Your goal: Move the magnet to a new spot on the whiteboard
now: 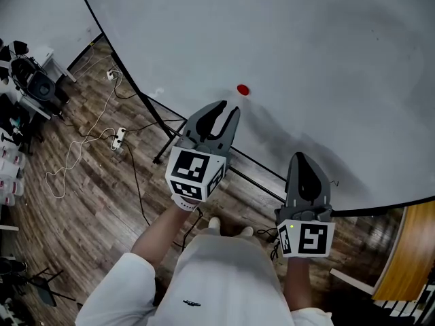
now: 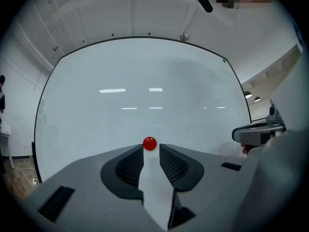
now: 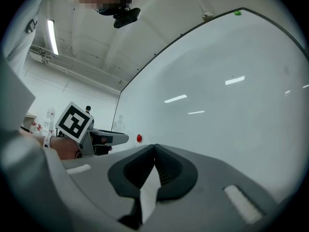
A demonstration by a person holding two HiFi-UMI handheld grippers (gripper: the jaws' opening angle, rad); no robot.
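Sleeve (image 1: 115,287), white, nearest the head camera. Right gripper (image 1: 304,158): jaws closed tip to tip, nothing between them, held short of the whiteboard (image 1: 326,53). Left gripper (image 1: 229,107): jaws parted by a narrow gap, empty, aimed at the magnet (image 1: 242,89). Magnet: red, round, on the board just beyond the left tips, untouched. Head view alone shows wooden floor (image 1: 81,195) and cables (image 1: 71,151). Gripper views alone show a small green dot (image 2: 224,60) at the board's upper edge.
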